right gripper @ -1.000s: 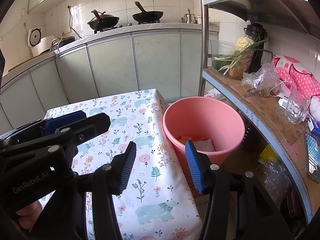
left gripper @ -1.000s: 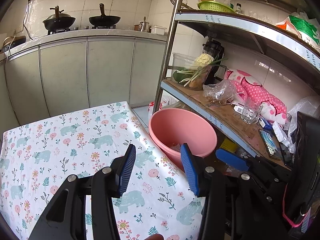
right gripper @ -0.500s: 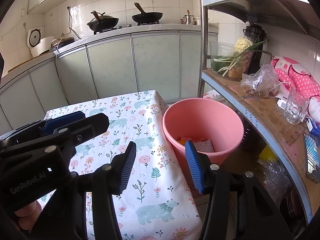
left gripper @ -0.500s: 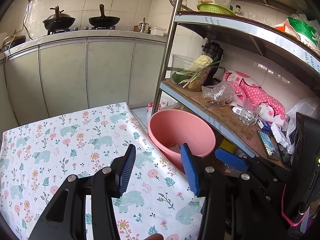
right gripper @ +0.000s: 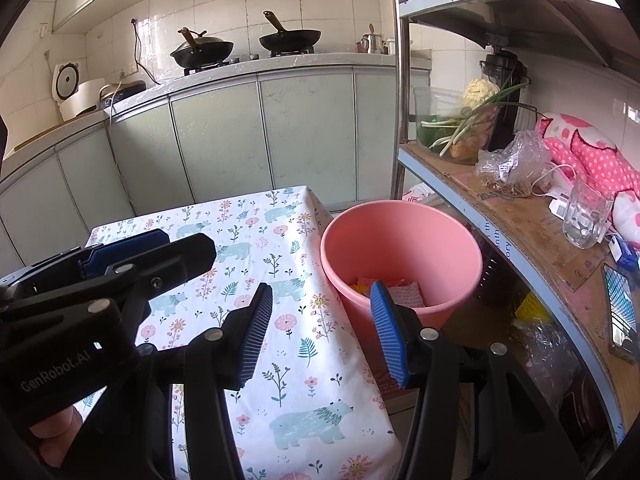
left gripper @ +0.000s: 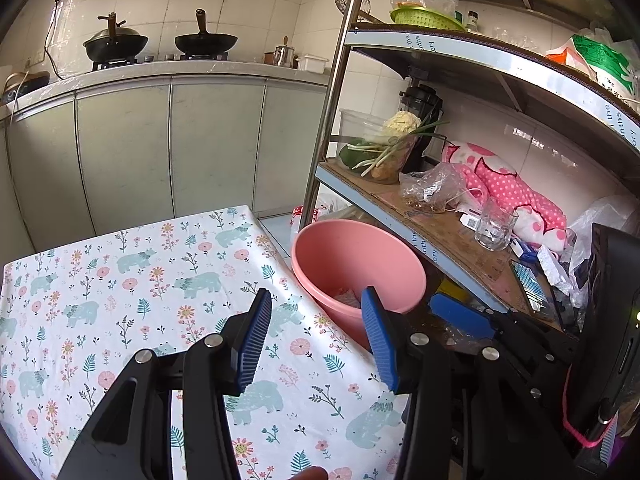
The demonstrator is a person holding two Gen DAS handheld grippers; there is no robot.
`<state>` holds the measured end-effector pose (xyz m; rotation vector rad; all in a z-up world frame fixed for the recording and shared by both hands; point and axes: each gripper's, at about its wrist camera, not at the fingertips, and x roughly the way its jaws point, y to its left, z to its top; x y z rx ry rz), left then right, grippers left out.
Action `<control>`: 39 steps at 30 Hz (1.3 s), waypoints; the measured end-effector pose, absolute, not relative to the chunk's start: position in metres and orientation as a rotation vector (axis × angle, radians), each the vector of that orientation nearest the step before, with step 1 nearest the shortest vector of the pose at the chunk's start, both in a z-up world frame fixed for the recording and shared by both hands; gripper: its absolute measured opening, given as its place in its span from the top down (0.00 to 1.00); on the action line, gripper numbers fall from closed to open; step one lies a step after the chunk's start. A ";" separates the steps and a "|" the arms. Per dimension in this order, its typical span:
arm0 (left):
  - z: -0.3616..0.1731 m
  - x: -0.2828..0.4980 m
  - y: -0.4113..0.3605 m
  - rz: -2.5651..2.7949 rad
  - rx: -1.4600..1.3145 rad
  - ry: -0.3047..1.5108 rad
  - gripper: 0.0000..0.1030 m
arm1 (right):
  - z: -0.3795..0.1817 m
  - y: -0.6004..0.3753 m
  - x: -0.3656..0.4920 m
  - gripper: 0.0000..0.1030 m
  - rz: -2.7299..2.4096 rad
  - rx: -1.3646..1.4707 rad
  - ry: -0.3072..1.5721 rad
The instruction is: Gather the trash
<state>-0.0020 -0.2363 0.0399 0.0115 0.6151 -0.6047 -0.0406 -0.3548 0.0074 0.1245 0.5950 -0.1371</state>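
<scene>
Both grippers hover above a surface [left gripper: 132,280] covered with a white cloth printed with bears and flowers, and each has its jaws released, the blue ribbed pads spread wide with nothing between them. The left gripper [left gripper: 316,344] points toward the near right corner of the cloth, and past its right pad stands the pink bucket [left gripper: 356,256] on the floor, just beside the surface's right edge. The right gripper [right gripper: 320,330] sits further right, its right pad overlapping the bucket's near rim in that view. Inside the bucket lies the collected trash [right gripper: 394,290]: a pinkish woven cloth-like piece and some orange and yellow scraps at the bottom. In the right wrist view the left gripper's black body crosses the lower left, over the cloth. To the right of the bucket a metal shelf [right gripper: 532,240] carries a clear glass [right gripper: 586,216], a crumpled plastic bag [right gripper: 512,168], a pink dotted cushion [right gripper: 592,152] and a container of spring onions [right gripper: 456,124]. Two woks [left gripper: 160,40] rest on the stove along the back wall
</scene>
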 end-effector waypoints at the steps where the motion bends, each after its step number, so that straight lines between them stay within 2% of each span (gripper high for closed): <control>1: 0.040 -0.002 -0.236 -0.605 0.011 0.615 0.55 | 0.008 -0.355 -0.041 0.49 -0.140 0.125 0.594; 39: 0.045 -0.016 -0.238 -0.634 0.046 0.578 0.55 | 0.013 -0.359 -0.054 0.49 -0.163 0.139 0.567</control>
